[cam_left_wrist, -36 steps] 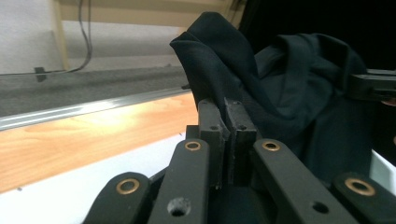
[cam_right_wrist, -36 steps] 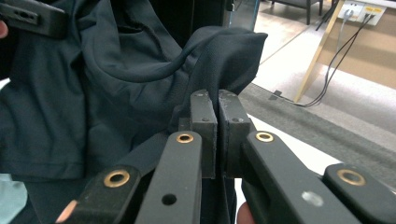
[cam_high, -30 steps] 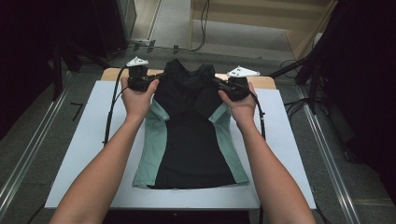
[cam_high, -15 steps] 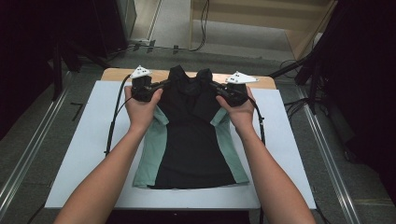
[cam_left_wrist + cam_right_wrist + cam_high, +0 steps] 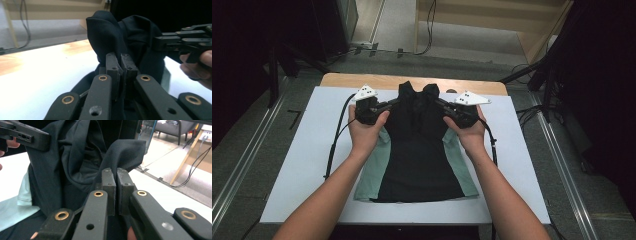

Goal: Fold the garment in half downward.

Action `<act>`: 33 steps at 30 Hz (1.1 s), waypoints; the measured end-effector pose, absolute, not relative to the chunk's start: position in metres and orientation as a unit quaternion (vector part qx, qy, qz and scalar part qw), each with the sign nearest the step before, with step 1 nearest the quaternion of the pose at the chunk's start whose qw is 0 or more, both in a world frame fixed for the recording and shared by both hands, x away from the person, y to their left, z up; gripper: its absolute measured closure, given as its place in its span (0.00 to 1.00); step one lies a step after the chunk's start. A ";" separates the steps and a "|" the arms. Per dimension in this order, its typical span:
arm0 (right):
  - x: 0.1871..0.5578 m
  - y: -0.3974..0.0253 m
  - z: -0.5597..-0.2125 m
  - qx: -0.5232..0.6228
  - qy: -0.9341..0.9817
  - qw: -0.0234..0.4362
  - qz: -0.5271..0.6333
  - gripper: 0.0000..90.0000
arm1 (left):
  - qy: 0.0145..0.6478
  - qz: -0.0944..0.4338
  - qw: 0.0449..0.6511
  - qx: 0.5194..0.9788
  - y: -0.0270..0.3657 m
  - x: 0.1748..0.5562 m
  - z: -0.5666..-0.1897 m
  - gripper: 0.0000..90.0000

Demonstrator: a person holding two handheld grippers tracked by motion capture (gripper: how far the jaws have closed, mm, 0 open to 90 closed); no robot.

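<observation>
— Both grippers clamped on the shirt [image 5: 419, 150]?

— Yes. My left gripper [image 5: 393, 103] and right gripper [image 5: 438, 104] pinch its top, lifted from the table [image 5: 302, 150]. I fear thin cloth slips out if I pull unevenly.

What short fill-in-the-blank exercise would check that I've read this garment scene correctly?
1. Both grippers are shut on the top of the ____ garment.
2. The garment's side panels are pale ____.
3. The garment lies on a ____ sheet covering the table.
4. The left gripper and right gripper hold the shoulders bunched ____ the sheet.

Missing words: black; green; white; above
</observation>
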State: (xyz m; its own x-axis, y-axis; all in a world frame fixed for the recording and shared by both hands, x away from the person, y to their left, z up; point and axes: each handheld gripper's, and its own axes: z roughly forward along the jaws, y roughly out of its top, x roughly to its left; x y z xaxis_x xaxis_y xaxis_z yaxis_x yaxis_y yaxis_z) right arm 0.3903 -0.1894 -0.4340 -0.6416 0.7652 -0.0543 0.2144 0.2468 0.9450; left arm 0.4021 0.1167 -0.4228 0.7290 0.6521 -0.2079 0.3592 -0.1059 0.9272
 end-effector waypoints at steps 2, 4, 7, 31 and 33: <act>0.385 -0.189 -0.435 0.325 0.745 0.271 0.516 0.94 | 0.340 0.125 0.575 0.734 0.117 0.396 -0.425 0.96; 0.379 -0.191 -0.436 0.325 0.742 0.268 0.522 0.94 | 0.337 0.122 0.577 0.734 0.118 0.390 -0.426 0.96; 0.373 -0.192 -0.437 0.320 0.742 0.268 0.525 0.94 | 0.331 0.124 0.580 0.734 0.121 0.382 -0.429 0.96; 0.291 -0.194 -0.484 0.297 0.761 0.245 0.523 0.94 | 0.328 0.074 0.538 0.773 0.141 0.306 -0.482 0.96; 0.286 -0.195 -0.489 0.299 0.763 0.239 0.520 0.93 | 0.329 0.075 0.521 0.784 0.141 0.301 -0.486 0.96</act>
